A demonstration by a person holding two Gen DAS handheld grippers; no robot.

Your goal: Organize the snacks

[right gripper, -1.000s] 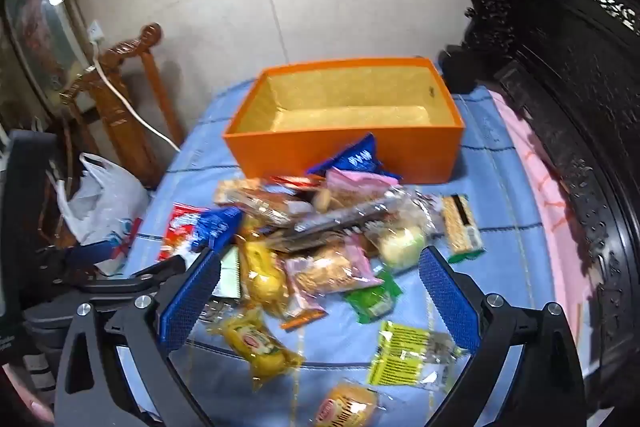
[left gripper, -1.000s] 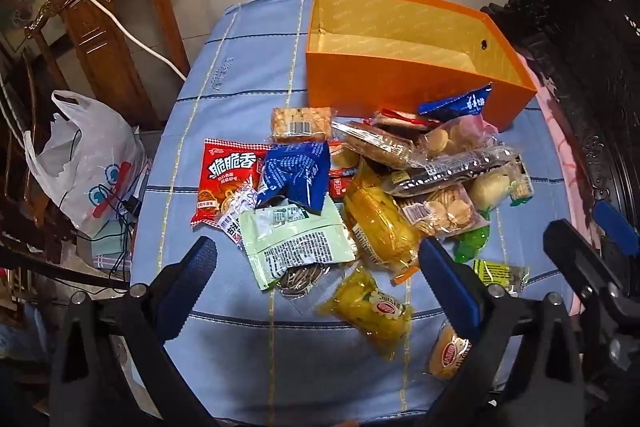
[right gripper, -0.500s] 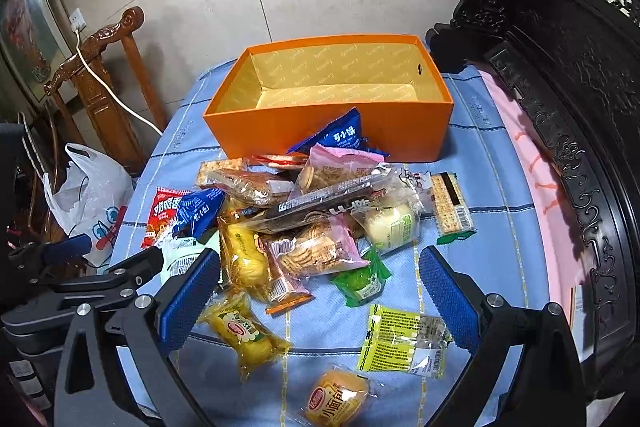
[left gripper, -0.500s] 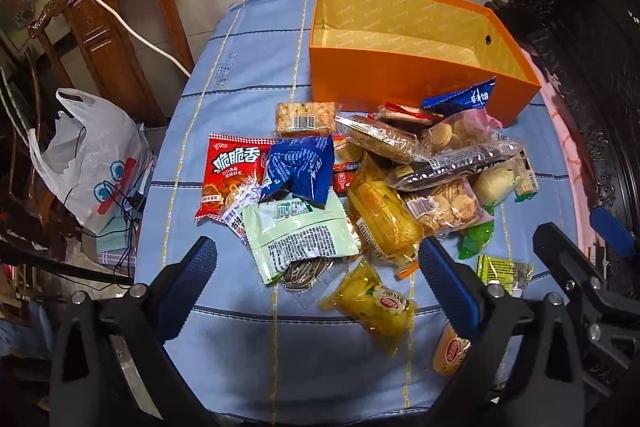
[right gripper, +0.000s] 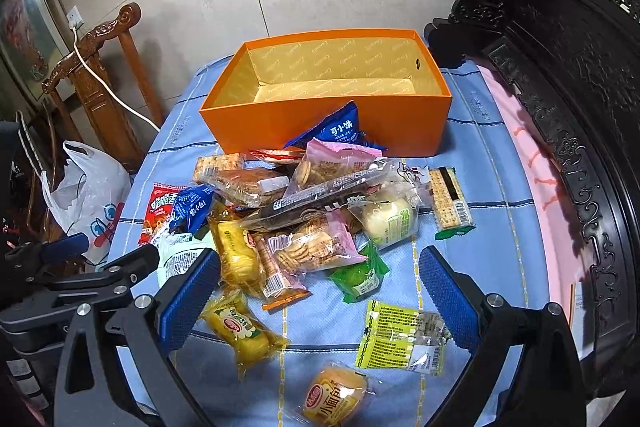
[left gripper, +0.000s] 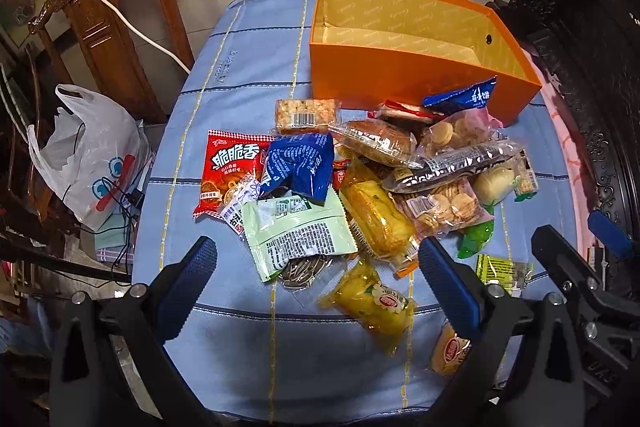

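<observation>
The left gripper [left gripper: 316,263] hovers above the near edge of the counter [left gripper: 224,347], its fingers [left gripper: 448,279] wide apart and holding nothing. The right gripper [right gripper: 320,287] hovers the same way, fingers [right gripper: 448,295] also apart. The snacks [right gripper: 304,211] lie in a loose pile at the middle of the blue cloth. The orange box [right gripper: 328,123] stands at 12 o'clock from the pile, touching its far packets, and it seems empty, though its near floor is hidden. A yellow-green packet [right gripper: 400,339] lies apart at 5 o'clock.
</observation>
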